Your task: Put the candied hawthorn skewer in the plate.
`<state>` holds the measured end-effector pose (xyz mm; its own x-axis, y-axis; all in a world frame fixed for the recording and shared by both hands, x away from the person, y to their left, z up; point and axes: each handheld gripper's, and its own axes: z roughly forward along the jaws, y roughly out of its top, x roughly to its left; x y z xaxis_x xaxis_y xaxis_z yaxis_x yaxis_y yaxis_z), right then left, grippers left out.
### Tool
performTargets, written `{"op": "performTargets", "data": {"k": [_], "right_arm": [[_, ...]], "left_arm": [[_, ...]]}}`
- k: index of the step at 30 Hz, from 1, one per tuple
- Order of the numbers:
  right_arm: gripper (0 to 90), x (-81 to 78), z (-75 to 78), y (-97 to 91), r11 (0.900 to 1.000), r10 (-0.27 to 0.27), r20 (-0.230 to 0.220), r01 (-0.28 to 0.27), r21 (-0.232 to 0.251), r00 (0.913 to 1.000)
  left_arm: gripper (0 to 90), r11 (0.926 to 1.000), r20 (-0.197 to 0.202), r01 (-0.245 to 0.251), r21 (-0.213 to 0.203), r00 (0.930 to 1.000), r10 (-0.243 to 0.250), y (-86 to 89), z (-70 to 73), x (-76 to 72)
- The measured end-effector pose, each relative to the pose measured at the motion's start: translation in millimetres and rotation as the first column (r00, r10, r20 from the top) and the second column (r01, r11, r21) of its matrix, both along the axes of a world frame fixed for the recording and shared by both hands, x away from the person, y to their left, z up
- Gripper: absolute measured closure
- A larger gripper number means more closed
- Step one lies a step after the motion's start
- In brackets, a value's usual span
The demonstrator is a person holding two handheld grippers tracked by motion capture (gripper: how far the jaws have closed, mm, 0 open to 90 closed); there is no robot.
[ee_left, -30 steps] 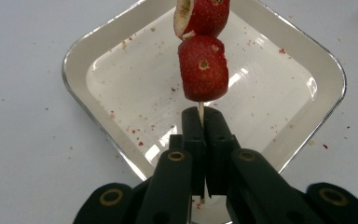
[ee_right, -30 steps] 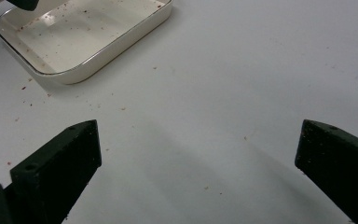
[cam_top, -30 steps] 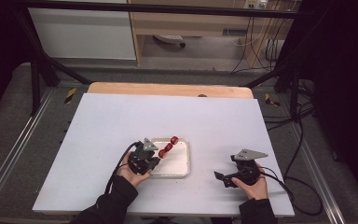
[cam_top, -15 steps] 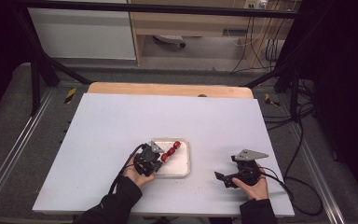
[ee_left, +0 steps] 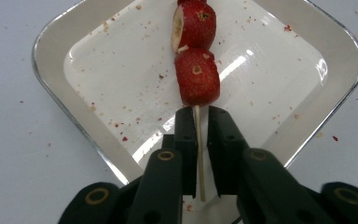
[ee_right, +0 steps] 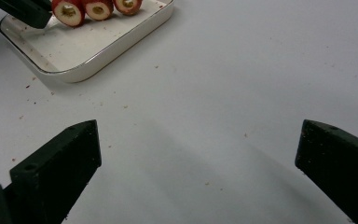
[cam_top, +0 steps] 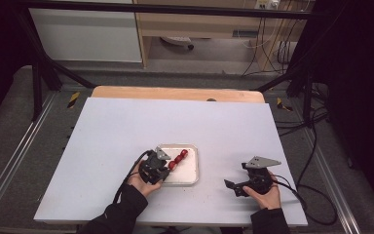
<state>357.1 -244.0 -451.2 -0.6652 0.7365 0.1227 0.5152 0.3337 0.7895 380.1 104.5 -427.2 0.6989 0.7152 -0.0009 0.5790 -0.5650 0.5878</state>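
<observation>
A wooden skewer with red fruit slices (cam_top: 177, 159) lies in the white square tray (cam_top: 191, 173) near the table's front. In the left gripper view the slices (ee_left: 196, 56) sit just past my left gripper (ee_left: 197, 112). Its jaws have just been opening: the thin stick (ee_left: 199, 154) runs between the pads, with a narrow gap showing beside it. From above, my left gripper (cam_top: 168, 165) rests at the tray's left edge. My right gripper (cam_top: 231, 187) stands wide open over bare table to the right of the tray. In its own view (ee_right: 198, 140) nothing is between the jaws, and the tray (ee_right: 98, 58) lies far off.
Red crumbs dot the tray floor (ee_left: 121, 84) and the white tabletop (cam_top: 126, 126). A wooden board edge (cam_top: 175, 92) runs along the table's far side. Cables (cam_top: 311, 195) trail off the table's right side.
The skewer, first held up at a slant over the tray, has come down to lie in it. The left gripper sank with it. The right gripper kept still.
</observation>
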Motion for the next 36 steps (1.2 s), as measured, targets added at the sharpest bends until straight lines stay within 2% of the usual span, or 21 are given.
{"op": "performTargets", "data": {"k": [5,11,14,19,27,32,36], "right_arm": [[0.6,0.5,-0.5,-0.2,1.0,-0.001,0.001,0.001,-0.003,1.0],[0.6,0.3,-0.7,0.0,1.0,-0.001,0.0,0.001,-0.002,1.0],[0.5,0.1,-0.9,0.4,1.0,-0.002,-0.007,0.002,-0.003,1.0],[0.5,0.1,-1.3,0.7,1.0,-0.003,-0.01,0.002,-0.003,0.9999],[0.5,-0.1,-1.5,1.0,1.0,-0.003,-0.012,0.003,0.0,0.9999],[0.5,0.1,-1.8,0.9,1.0,0.001,-0.012,-0.001,-0.004,0.9999],[0.5,-0.1,-2.0,1.0,1.0,0.003,-0.014,-0.003,-0.005,0.9999]], "left_arm": [[64.3,0.998,0.019,0.038,-0.051,0.9991,-0.037,11.9,7.7,-2.4],[43.6,0.9933,0.03,0.09,-0.073,0.9957,-0.088,32.0,12.6,-6.5],[31.2,0.9908,0.027,0.095,-0.096,0.9954,-0.092,45.6,13.2,-8.1],[16.6,0.9884,0.044,0.09,-0.123,0.9954,-0.085,69.5,14.6,-11.9],[10.1,0.986,0.057,0.042,-0.162,0.9978,-0.033,108.4,8.8,-17.6],[8.6,0.9803,0.068,0.014,-0.197,0.9977,0.0,129.6,-2.3,-21.9],[8.6,0.9785,0.07,0.001,-0.206,0.9975,0.013,142.7,-12.0,-25.8]]}}
